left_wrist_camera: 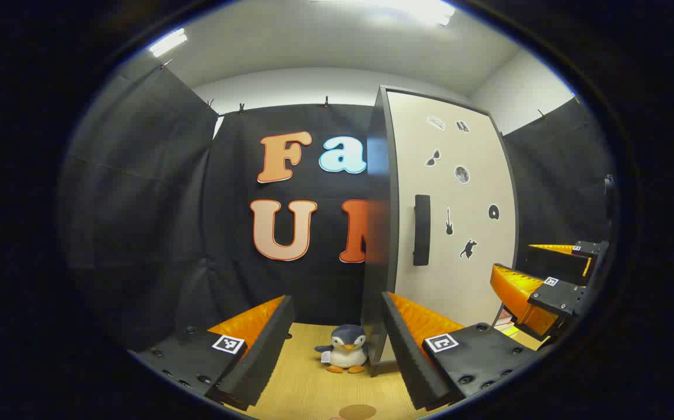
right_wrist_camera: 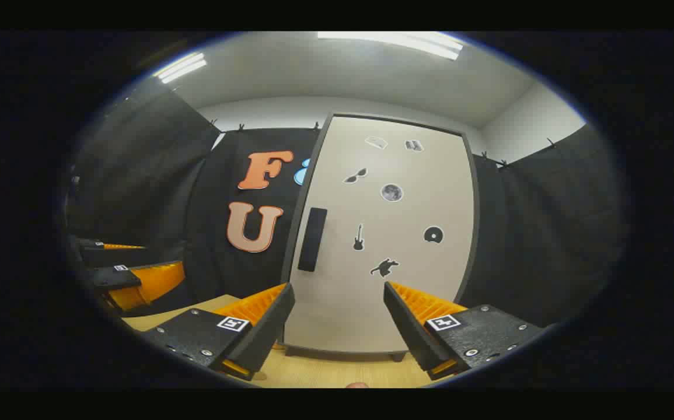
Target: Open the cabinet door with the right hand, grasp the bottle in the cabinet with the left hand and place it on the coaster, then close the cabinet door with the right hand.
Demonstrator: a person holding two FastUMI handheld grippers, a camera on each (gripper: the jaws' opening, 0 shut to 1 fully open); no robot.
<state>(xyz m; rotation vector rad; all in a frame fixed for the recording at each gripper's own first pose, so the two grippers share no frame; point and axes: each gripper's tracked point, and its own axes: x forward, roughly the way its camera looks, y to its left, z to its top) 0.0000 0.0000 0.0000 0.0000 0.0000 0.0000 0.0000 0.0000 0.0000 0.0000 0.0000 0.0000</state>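
Pale, off-white cabinet door [right_wrist_camera: 380, 233] standing shut in its dark frame, dotted with small stickers, a dark vertical handle [right_wrist_camera: 312, 239] near its left edge. Contents of the cabinet hidden behind it; bottle somewhere out of sight, impossible to place.

Seen from the right gripper view: right gripper [right_wrist_camera: 339, 318] held straight in front of the door, fingers spread wide apart with nothing between them, well short of the handle, which sits above and a little left of the gap. Left gripper [right_wrist_camera: 129, 274] off at the left edge, farther from the cabinet.

Seen from the left gripper view: left gripper [left_wrist_camera: 337, 344] also spread wide and empty, aimed past the cabinet's left side. Between its fingers, on the light wooden tabletop [left_wrist_camera: 307, 396], a small plush penguin [left_wrist_camera: 345, 349] just beside the cabinet's corner. Nearer, at the bottom edge, a round brown coaster [left_wrist_camera: 357, 412], bare. Right gripper [left_wrist_camera: 538, 274] visible at the right, beside the door, fingers parted.
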